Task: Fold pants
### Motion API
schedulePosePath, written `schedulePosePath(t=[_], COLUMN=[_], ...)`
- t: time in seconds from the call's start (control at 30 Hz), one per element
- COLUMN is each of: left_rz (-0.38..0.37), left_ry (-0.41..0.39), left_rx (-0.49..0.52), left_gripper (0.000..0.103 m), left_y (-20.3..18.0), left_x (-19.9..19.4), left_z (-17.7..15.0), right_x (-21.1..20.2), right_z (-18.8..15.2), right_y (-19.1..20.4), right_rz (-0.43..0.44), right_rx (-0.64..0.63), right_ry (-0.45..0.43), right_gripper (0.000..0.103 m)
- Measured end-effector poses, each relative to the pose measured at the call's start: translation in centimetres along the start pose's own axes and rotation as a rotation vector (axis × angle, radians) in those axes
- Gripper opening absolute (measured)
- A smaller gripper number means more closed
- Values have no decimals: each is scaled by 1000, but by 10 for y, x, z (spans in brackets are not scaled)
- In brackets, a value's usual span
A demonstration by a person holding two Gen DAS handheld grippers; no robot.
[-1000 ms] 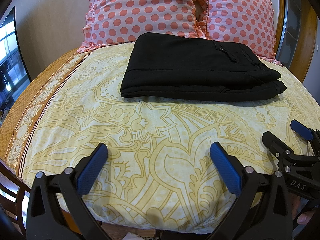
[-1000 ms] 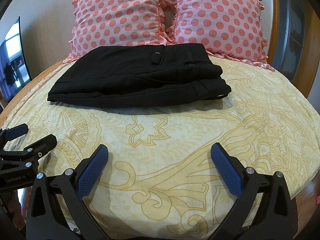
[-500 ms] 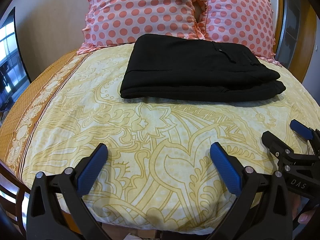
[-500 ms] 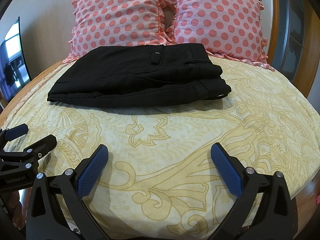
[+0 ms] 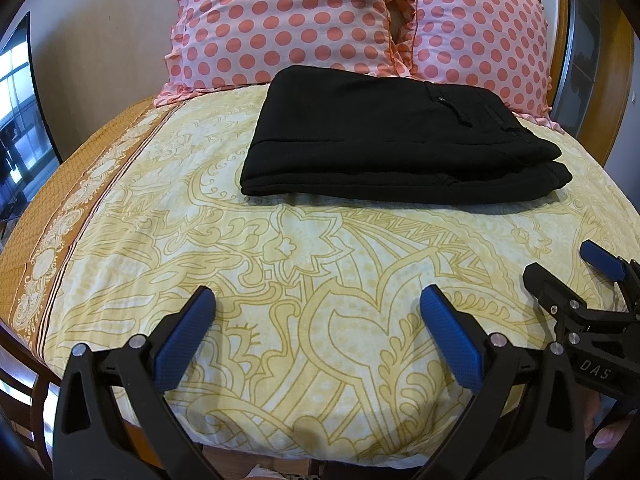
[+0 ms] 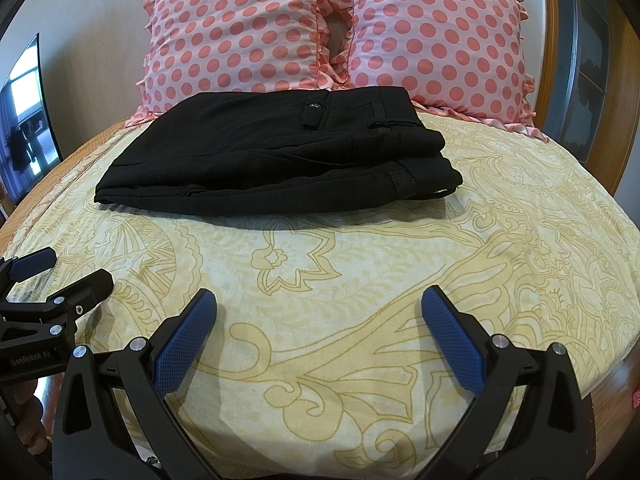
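Note:
Black pants (image 5: 392, 144) (image 6: 280, 160) lie folded into a flat stack on the yellow patterned bedspread (image 5: 312, 272) (image 6: 360, 280), just in front of the pillows. My left gripper (image 5: 316, 320) hovers open over the near part of the bed, well short of the pants, with nothing between its blue pads. My right gripper (image 6: 318, 320) is open too, at the same distance from the pants and holding nothing. Each gripper shows at the edge of the other's view: the right gripper (image 5: 568, 276) and the left gripper (image 6: 68, 270).
Two pink polka-dot pillows (image 5: 280, 20) (image 6: 436, 36) lean against the wooden headboard (image 6: 556, 40) behind the pants. A dark screen (image 5: 20, 120) stands at the left. The bed's wooden frame (image 5: 16, 344) shows below the spread. A fingertip (image 5: 612, 436) is visible at lower right.
Almost nothing has moved. The left wrist view has drifted slightly, so the pants sit a touch lower and left in it. Both grippers stay open.

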State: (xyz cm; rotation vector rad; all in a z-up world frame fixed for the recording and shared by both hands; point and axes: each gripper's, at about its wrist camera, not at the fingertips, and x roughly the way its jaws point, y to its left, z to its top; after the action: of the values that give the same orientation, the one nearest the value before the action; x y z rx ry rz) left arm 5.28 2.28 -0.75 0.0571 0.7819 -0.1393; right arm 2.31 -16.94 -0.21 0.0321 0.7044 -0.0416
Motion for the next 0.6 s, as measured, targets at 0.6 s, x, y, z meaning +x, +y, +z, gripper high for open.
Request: schedulePosePath(t=[0.6], left_rz=[-3], left_ry=[7], left_rx=[5], left_gripper=[101], left_y=[0], left_x=[1], left_z=[2], right_x=[0], right_z=[0], right_y=[1], right_rz=[-2], right_rx=[1], right_ry=[1], right_gripper=[102])
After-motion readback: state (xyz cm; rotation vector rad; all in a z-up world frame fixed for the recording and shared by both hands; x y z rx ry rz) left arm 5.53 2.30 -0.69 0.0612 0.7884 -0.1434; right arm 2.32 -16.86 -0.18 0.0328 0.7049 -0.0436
